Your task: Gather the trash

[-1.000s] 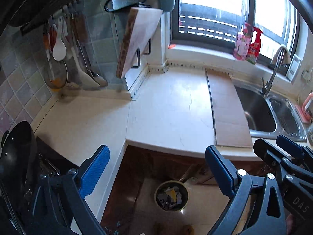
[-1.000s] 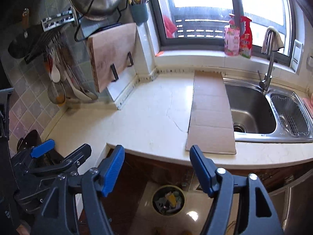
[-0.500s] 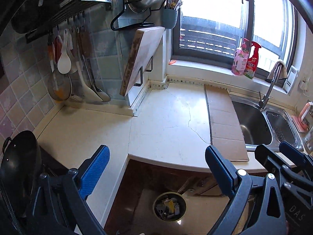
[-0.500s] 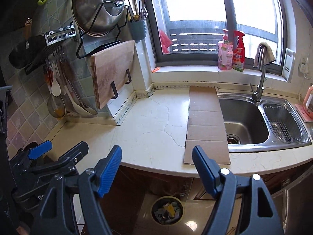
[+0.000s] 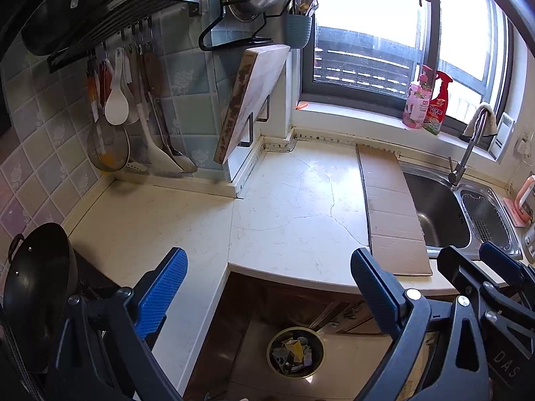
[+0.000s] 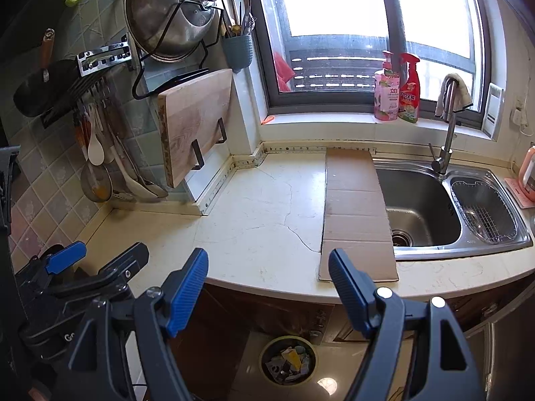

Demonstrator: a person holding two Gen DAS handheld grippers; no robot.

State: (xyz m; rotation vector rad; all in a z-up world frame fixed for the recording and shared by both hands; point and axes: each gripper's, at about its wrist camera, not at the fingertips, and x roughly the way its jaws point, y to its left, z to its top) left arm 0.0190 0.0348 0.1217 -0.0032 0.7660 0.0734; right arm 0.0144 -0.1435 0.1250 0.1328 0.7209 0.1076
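Both views now show more of the window and the wall rack than they did a moment ago, and the bench (image 6: 267, 234) sits lower in the picture, so the two claws look to have lifted and tipped up a little. That seems to mean the person is stepping back from the bin to look over the bench for more trash. The left claw (image 5: 267, 297) is wide open with nothing between its blue pads. The right claw (image 6: 267, 294) is wide open too, and it holds nothing. The trash bin (image 6: 289, 362) is a round can on the floor, near us and just below the front edge of the bench. Inside it is a pile of scraps, with a yellow bit and some grey and white bits; I cannot tell what each one is. On the bench, the only loose thing is a long flat strip of cardboard (image 6: 356, 214) lying on the right side, with its right edge over the rim of the sink (image 6: 421, 207). It could be the next trash to pick up. The big sink bowl looks empty. The small bowl on the far right holds a wire basket (image 6: 485, 214), and that looks empty too. A blue cup (image 6: 236, 53) on the far wall holds chopsticks and spoons.
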